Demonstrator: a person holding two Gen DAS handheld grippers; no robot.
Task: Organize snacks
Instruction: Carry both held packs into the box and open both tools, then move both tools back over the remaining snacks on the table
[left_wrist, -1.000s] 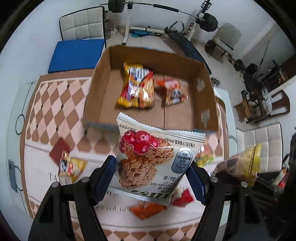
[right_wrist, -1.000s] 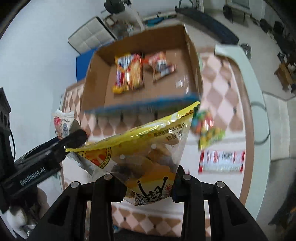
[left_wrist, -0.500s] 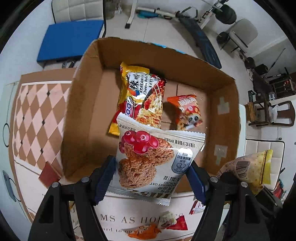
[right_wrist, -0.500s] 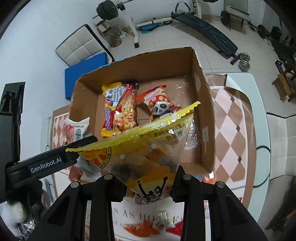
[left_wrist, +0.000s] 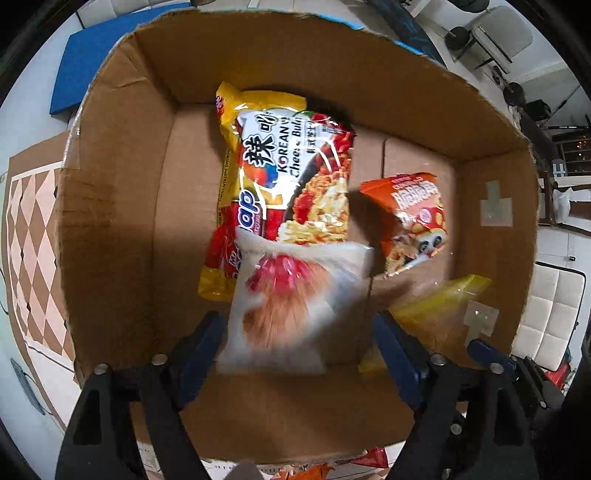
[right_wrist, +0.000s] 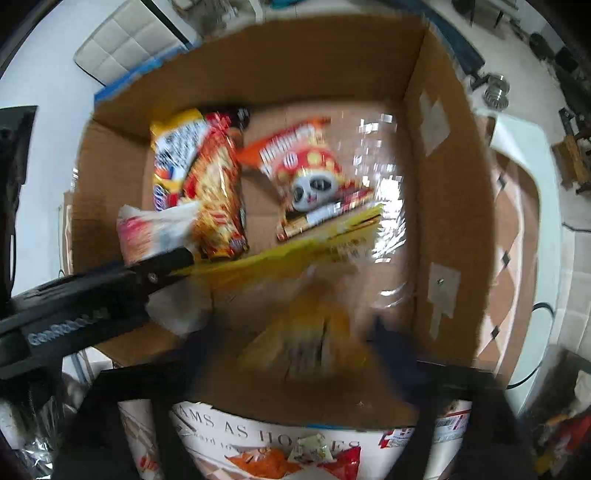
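Note:
An open cardboard box (left_wrist: 118, 221) fills both views. A Korean noodle pack (left_wrist: 291, 177) and an orange panda snack (left_wrist: 413, 218) lie on its floor. My left gripper (left_wrist: 297, 343) points down into the box with its jaws opening. The white oat cookie bag (left_wrist: 291, 306) is blurred between them and slipping free. My right gripper (right_wrist: 299, 350) hangs over the box's right half, jaws opening wide. The yellow snack bag (right_wrist: 306, 280) drops out from between them, blurred. That yellow bag (left_wrist: 436, 310) also shows low right in the left wrist view.
The box stands on a table with a brown checkered cloth (left_wrist: 29, 229). Several small snack packets (right_wrist: 295, 458) lie on the cloth in front of the box. A blue mat (left_wrist: 92, 62), padded chairs and gym gear stand beyond.
Both grippers moved forward and down until they hang over the box. Each had its bag firmly pinched; now both jaws have spread and the bags are falling, blurred.

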